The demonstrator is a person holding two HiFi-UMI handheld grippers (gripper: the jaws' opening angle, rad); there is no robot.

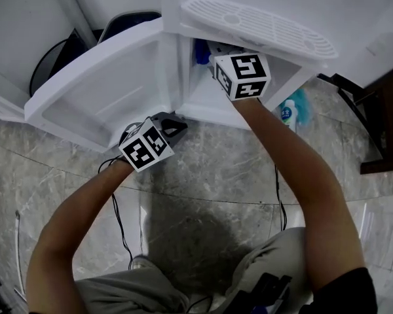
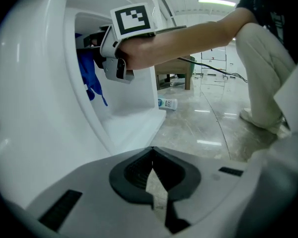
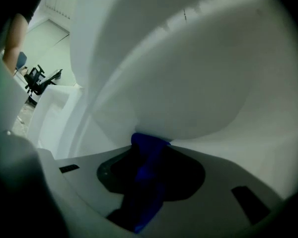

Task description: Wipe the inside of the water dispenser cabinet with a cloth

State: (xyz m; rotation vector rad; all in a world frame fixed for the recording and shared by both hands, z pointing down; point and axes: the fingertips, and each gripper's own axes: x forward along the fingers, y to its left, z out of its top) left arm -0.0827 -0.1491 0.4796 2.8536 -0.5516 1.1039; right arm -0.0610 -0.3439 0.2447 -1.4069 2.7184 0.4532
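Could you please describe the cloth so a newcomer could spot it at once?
Find the white water dispenser with its door swung open. Inside its cabinet, the right gripper holds the cloth, the only blue thing amid all that white.

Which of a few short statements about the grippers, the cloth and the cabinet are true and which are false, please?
1. The right gripper is shut on the blue cloth. True.
2. The left gripper holds a second cloth. False: its jaws are together with nothing between them.
3. The cabinet door is closed. False: it stands open.
4. The blue cloth is inside the cabinet. True.
5. The left gripper reaches inside the cabinet. False: it is outside, by the open door.
6. A bottle is on the floor beside the dispenser. True.
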